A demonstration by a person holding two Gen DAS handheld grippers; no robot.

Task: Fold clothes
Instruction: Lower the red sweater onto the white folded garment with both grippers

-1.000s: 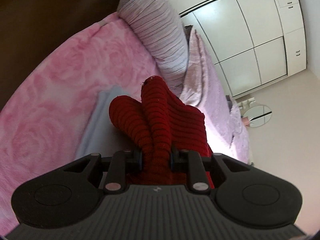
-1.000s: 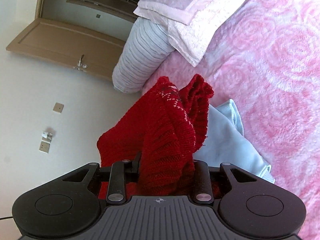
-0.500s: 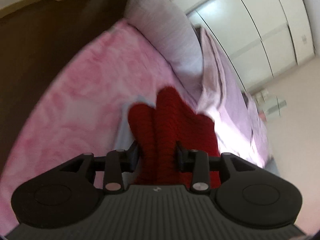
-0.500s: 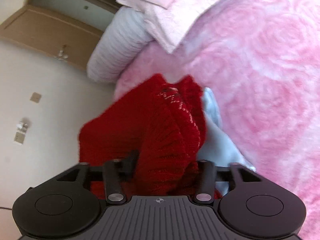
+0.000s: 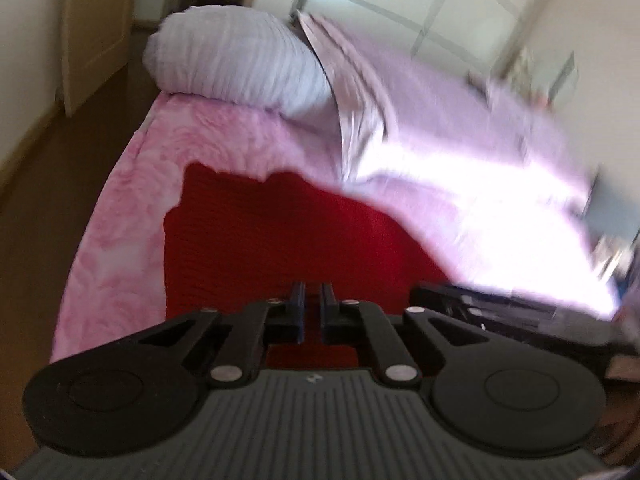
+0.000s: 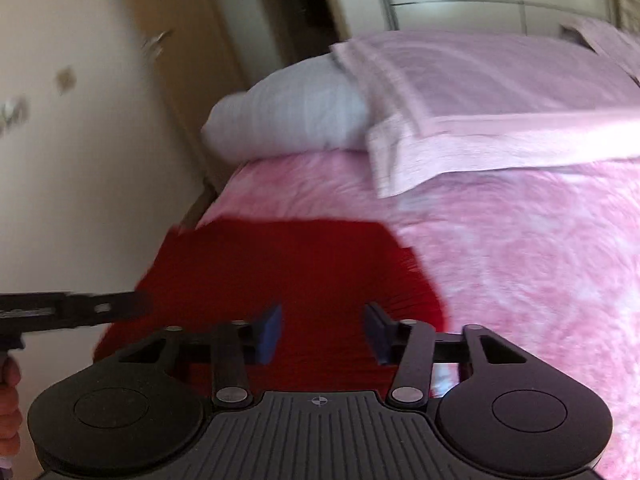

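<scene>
Red sweater lies flat along the pink bedspread's near edge.

1. My left-wrist view is motion-blurred; the clutter beyond the bed stays unreadable.
2. The red sweater's near edge hides behind my right claw's housing.
3. A hand is cut off at the frame's left edge.

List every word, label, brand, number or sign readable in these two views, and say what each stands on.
No readable text in either view.
Small pale mark on the left gripper's body: a blurred emblem, no letters.
Crosshair mark on the right gripper's body: a symbol, not text.
Wall plates: blurred, nothing legible.
Red sweater: no label visible.
</scene>
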